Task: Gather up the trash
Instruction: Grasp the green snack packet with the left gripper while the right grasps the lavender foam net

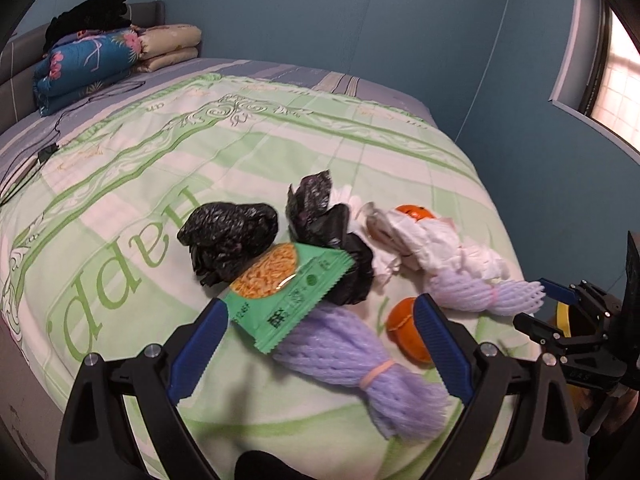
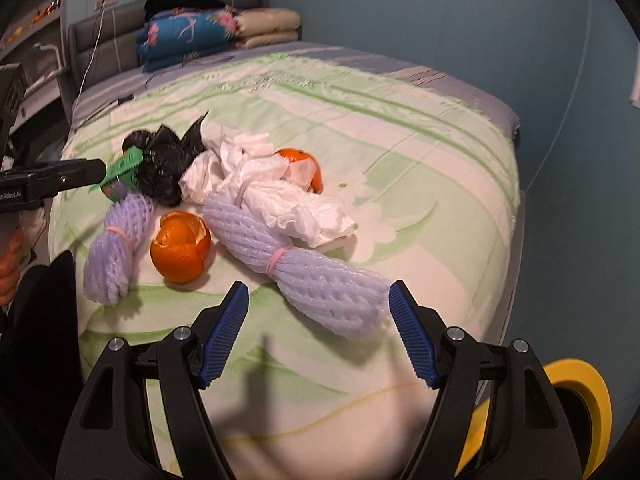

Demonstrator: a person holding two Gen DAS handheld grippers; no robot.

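A bed (image 2: 440,152) with a green-and-white quilt is seen in both views; folded bedding (image 2: 188,40) is stacked at its head end, against a grey headboard (image 2: 104,40).

A heap of trash is gathered near the foot edge of the bed. White crumpled plastic (image 2: 288,200) lies at the middle of the heap, partly over an orange peel (image 2: 304,160). Black plastic bags (image 1: 228,236) are noted beside it, toward the head end. A purple foam net (image 2: 320,280) bound with a pink band lies closest to the foot edge, touching the white plastic. A second purple foam net (image 1: 360,372), also banded, lies alongside. A green snack wrapper (image 1: 288,296) rests on the black bags and on the second net. An opened orange peel (image 2: 182,250) sits between the two nets.

The left tool (image 1: 320,352) is held spread over the second net and the wrapper; nothing is pinched, and contact cannot be judged. The right tool (image 2: 318,332) is likewise spread, its blue pads (image 2: 224,336) on either side of the near end of the first net, with nothing gripped.

A yellow bin rim (image 2: 588,392) is visible below the foot corner of the bed.
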